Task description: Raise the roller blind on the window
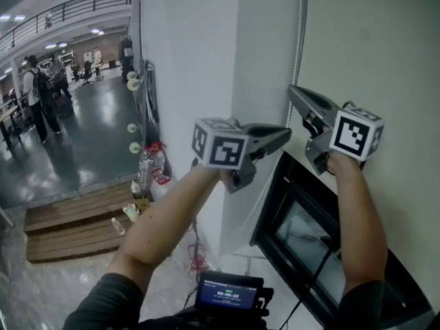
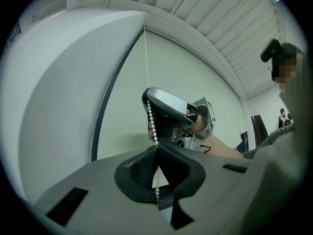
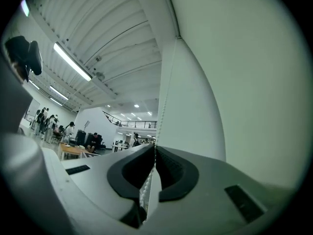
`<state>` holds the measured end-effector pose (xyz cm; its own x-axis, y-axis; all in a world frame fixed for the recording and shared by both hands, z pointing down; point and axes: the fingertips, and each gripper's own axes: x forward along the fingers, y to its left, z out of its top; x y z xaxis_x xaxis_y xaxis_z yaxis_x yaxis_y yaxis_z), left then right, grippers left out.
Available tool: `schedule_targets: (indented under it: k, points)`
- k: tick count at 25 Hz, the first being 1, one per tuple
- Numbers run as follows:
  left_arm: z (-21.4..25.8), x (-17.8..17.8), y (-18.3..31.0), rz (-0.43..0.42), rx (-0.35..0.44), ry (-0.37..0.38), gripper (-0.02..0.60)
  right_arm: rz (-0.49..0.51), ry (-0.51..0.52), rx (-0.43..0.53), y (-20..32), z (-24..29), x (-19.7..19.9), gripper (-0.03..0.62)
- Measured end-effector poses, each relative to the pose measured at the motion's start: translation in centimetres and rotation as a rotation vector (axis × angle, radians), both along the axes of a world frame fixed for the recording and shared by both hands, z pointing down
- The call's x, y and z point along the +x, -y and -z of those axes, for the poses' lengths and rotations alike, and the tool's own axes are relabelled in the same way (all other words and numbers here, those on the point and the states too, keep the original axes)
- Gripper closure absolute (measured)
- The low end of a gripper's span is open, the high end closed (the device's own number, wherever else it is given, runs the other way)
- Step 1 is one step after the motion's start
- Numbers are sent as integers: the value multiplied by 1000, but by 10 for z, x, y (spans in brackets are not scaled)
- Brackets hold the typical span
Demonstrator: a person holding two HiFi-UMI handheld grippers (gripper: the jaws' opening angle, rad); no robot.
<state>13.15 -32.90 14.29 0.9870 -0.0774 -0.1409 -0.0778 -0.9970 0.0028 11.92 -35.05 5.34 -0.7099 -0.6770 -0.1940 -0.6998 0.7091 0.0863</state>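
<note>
Left arm: the left forearm (image 1: 161, 222) comes up from 7 o'clock in the head view toward the middle. The left hand-held gripper (image 1: 283, 135) lies about level, with its tips aimed at 3 o'clock toward the corner of the wall (image 1: 192, 60).
Right arm: the right forearm (image 1: 357, 218) stands almost straight up from 5 o'clock. The right hand-held gripper (image 1: 295, 92) sits higher than the left one, with its tips aimed at 10 o'clock.
Left jaws: together, pinching the chain (image 1: 298, 40). In the left gripper view, beads run out of the pads at 12 o'clock and at 6 o'clock.
Right jaws: closed on the same chain. In the right gripper view the strand passes straight down between the pads.
Grip order: in the left gripper view the right hand-held gripper holds the chain just above the left jaws, at their 12 o'clock.
Chain: a white beaded cord with its long axis vertical. It hangs along the edge where the wall meets the blind (image 1: 385, 53) and drops from 12 o'clock in the head view to the right tips.
Blind: a pale flat sheet hanging down, filling the head view from 1 to 3 o'clock.
Window: the black frame (image 1: 271, 212) and glass show below the blind, at 5 o'clock.
</note>
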Motion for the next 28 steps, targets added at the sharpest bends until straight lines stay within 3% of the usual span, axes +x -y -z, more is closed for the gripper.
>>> schedule_targets:
  k: [10,14,28]
  points:
    - [0,-3,-2,-77,-35,-59,584,-13,39,11,-8,5,-4,592]
    - [-2,-1,-5,-70,-15,-49,584,-16,18,22,-8,1,-4,592]
    - [-80,7,-8,-79,-80,8,584,-57,-5,-7,-13,-81,1,594]
